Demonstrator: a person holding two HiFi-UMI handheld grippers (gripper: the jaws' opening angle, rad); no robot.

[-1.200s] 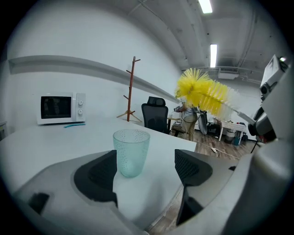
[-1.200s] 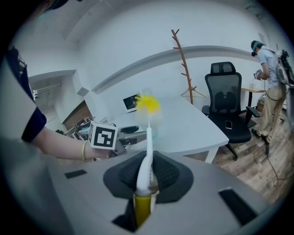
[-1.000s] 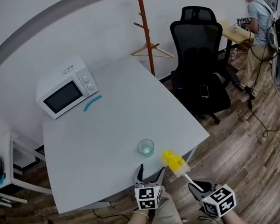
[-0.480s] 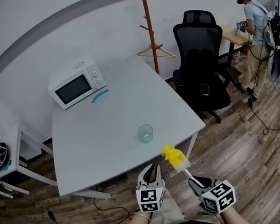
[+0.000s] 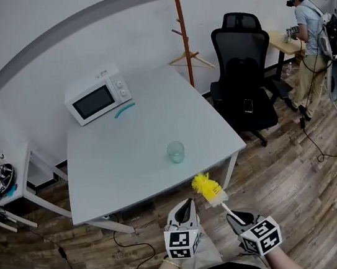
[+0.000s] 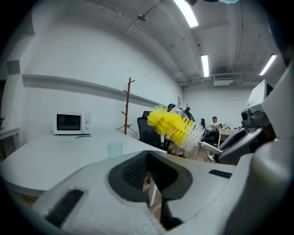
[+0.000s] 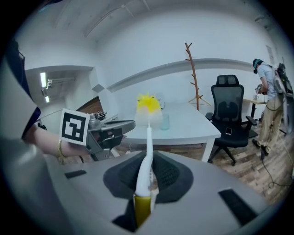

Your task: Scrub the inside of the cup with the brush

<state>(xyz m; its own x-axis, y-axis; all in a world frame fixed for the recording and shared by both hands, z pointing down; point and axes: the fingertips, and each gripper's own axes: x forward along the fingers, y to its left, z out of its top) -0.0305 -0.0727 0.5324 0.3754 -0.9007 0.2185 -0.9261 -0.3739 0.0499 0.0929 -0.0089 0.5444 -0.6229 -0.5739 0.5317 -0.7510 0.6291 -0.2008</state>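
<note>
A clear, pale-green cup [image 5: 175, 151] stands empty near the front edge of the white table [image 5: 122, 162]; the left gripper view shows the cup [image 6: 115, 149] ahead and the right gripper view shows the cup [image 7: 164, 121] behind the bristles. My right gripper [image 5: 236, 218] is shut on the white handle of a brush whose yellow bristle head [image 5: 208, 189] hangs in the air off the table's front edge, short of the cup. The left gripper [image 5: 184, 207] hovers beside the brush; its jaws have just been closing and are shut with nothing between them.
At the table's far end are a white microwave [image 5: 98, 95] and a teal strip [image 5: 124, 109]. A wooden coat stand [image 5: 181, 28] and a black office chair [image 5: 243, 69] stand to the right. A person [image 5: 310, 22] works at a far desk. A small side table [image 5: 12, 179] is on the left.
The left gripper's jaws went from wide open to shut, empty. Both grippers and the brush have drawn back from the table edge, so the cup lies farther ahead.
</note>
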